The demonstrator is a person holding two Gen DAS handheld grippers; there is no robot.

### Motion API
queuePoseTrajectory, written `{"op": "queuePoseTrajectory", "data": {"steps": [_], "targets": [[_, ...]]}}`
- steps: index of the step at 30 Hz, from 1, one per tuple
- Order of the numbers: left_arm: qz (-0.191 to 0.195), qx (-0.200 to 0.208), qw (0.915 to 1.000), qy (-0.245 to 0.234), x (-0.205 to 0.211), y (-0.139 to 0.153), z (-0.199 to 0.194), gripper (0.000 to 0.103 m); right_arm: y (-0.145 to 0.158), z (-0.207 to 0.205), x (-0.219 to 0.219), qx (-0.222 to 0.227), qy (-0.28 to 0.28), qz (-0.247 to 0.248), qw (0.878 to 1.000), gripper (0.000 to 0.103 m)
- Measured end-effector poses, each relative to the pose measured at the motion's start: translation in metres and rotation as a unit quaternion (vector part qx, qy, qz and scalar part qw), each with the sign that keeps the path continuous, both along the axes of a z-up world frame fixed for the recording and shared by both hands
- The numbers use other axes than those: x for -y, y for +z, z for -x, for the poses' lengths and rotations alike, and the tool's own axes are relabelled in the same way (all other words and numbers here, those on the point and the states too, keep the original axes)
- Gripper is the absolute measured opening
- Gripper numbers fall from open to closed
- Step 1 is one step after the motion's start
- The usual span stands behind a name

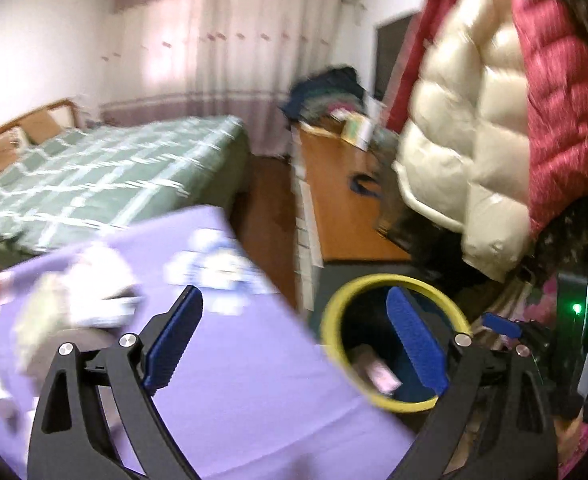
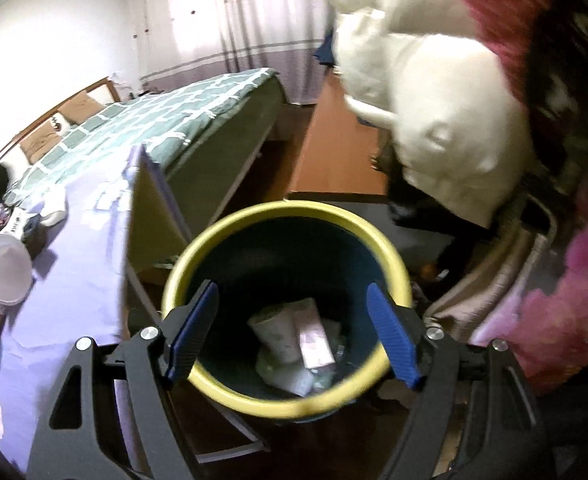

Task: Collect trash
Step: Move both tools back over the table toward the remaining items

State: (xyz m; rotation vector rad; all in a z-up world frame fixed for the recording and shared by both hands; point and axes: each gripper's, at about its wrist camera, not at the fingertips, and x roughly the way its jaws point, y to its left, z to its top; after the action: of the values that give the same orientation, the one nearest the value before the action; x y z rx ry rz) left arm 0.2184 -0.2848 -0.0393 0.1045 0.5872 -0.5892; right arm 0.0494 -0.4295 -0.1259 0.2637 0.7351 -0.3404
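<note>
A dark bin with a yellow rim [image 2: 390,256] stands on the floor beside a table under a purple cloth [image 2: 74,264]. It holds a paper cup [image 2: 272,330], a pink wrapper [image 2: 314,340] and other scraps. My right gripper [image 2: 294,332] is open and empty, directly above the bin mouth. My left gripper [image 1: 294,340] is open and empty over the table's corner, with the bin [image 1: 334,312] under its right finger. More litter [image 1: 74,300] lies blurred on the cloth at the left. A clear plastic cup [image 2: 6,272] and small packets [image 2: 30,220] lie on the table.
A bed with a green checked cover [image 1: 94,176] stands behind the table. A wooden desk [image 1: 334,200] with clothes and boxes is at the right. White and red puffer jackets [image 1: 474,120] hang close above the bin. Pink fabric [image 2: 566,300] lies at the right.
</note>
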Motion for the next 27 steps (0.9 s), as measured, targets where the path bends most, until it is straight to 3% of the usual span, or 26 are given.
{"op": "queuePoseTrajectory", "data": {"steps": [6, 10, 17, 22, 27], "targets": [[0.001, 0.047, 0.9928, 0.110, -0.123, 0.013, 0.000, 0.093, 0.009, -0.036, -0.050, 0.009, 0.046, -0.009, 0.999, 0.073], [0.000, 0.041, 0.9845, 0.170, -0.198, 0.008, -0.011, 0.093, 0.017, -0.063, -0.091, 0.015, 0.079, -0.002, 0.997, 0.073], [-0.026, 0.059, 0.9604, 0.271, -0.318, -0.015, -0.023, 0.093, 0.028, -0.104, -0.158, 0.018, 0.134, 0.009, 0.991, 0.073], [0.001, 0.028, 0.9512, 0.307, -0.367, -0.043, -0.029, 0.093, 0.038, -0.132, -0.192, 0.020, 0.167, 0.005, 0.986, 0.073], [0.008, 0.025, 0.9483, 0.316, -0.373, -0.048, -0.027, 0.093, 0.040, -0.161, -0.215, 0.018, 0.184, -0.024, 0.983, 0.066]]}}
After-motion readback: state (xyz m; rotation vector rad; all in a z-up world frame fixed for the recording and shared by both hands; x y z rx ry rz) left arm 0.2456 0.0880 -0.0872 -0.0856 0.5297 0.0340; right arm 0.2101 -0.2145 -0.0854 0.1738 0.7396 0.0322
